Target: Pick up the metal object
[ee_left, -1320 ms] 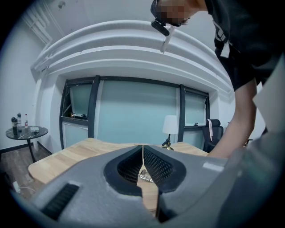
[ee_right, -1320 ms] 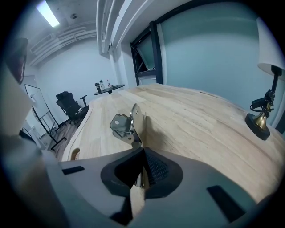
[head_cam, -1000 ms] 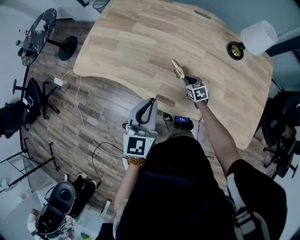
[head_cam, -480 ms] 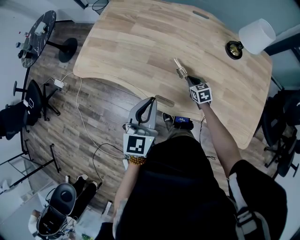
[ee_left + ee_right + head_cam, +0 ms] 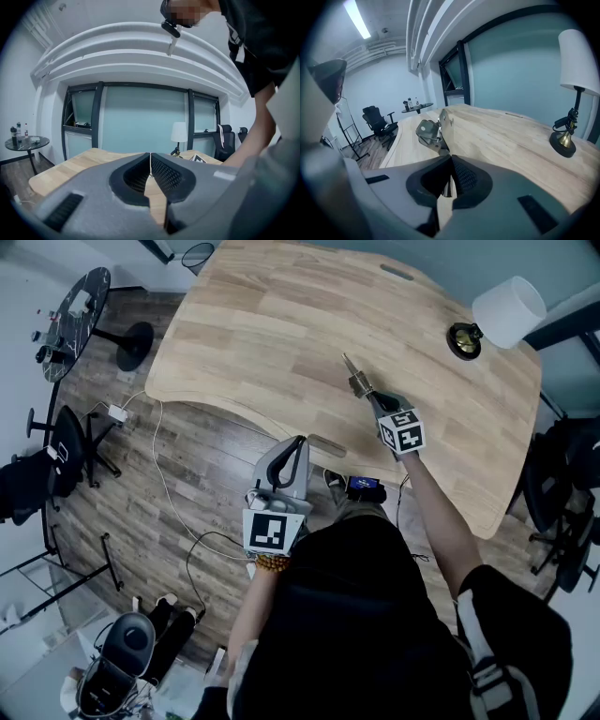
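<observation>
The right gripper [image 5: 371, 399] is seen with its jaws pressed together on the near end of the metal object [image 5: 354, 377], a thin plate pinched between the pads. In the right gripper view the metal object [image 5: 434, 130] sticks out past the jaws, a folded, sprung bracket showing at its far end.

It is held over the tabletop [image 5: 262, 324], right of the middle and nearer the person's edge than the far edge. Whether its far tip is clear of the wood or resting on it cannot be made out. The lamp [image 5: 504, 311] stands well apart, at the far right corner.

The left gripper [image 5: 298, 452] is held off the tabletop, just outside its near edge and over the floor. Its jaws are together, with nothing between them.

The grasp is judged to be made, so the step in hand is taken to be the lift. A straight rise is called for next, with the clamp kept firm. Since only a thin edge is pinched and most of the weight lies ahead of the jaws, some swing or slip of the piece is to be guarded against.
</observation>
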Available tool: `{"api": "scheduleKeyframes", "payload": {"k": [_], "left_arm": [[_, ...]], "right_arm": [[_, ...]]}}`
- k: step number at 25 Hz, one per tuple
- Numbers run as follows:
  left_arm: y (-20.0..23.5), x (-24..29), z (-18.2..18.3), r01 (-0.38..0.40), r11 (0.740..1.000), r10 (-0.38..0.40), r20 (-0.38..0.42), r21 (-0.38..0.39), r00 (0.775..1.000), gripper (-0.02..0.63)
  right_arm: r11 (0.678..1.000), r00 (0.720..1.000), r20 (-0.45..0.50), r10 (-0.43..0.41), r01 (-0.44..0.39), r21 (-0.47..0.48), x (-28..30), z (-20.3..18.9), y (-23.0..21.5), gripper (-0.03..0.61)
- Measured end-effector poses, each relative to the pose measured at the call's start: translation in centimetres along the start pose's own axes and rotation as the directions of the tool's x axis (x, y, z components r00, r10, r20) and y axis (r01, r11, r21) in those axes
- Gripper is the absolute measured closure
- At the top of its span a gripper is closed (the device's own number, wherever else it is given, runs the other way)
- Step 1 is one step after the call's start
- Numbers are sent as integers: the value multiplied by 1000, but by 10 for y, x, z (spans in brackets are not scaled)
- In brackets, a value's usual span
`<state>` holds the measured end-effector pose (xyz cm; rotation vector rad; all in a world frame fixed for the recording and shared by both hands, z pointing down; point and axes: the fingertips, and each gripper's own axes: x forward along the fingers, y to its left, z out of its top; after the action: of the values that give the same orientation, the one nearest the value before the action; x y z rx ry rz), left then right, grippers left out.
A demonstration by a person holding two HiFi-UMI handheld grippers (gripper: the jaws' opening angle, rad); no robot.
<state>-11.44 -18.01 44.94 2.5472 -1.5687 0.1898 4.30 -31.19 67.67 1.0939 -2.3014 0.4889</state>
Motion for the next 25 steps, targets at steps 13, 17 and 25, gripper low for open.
{"api": "scheduleKeyframes", "payload": {"k": [13,17,25], "left_arm": [[6,3,7,-6,1000,6,15,5,1000,591],[13,4,9,-18,1000,18,21,4,1000,591],[20,13,27,-22,1000,21,85,4,996,591]], "right_arm": [[1000,996,89,15,-13,-19,-15,35,16,575],[1000,993,116,9,-6,-31,-18,45,19,575],[999,986,166,17,-11,-41,-28,64,25,575]]}}
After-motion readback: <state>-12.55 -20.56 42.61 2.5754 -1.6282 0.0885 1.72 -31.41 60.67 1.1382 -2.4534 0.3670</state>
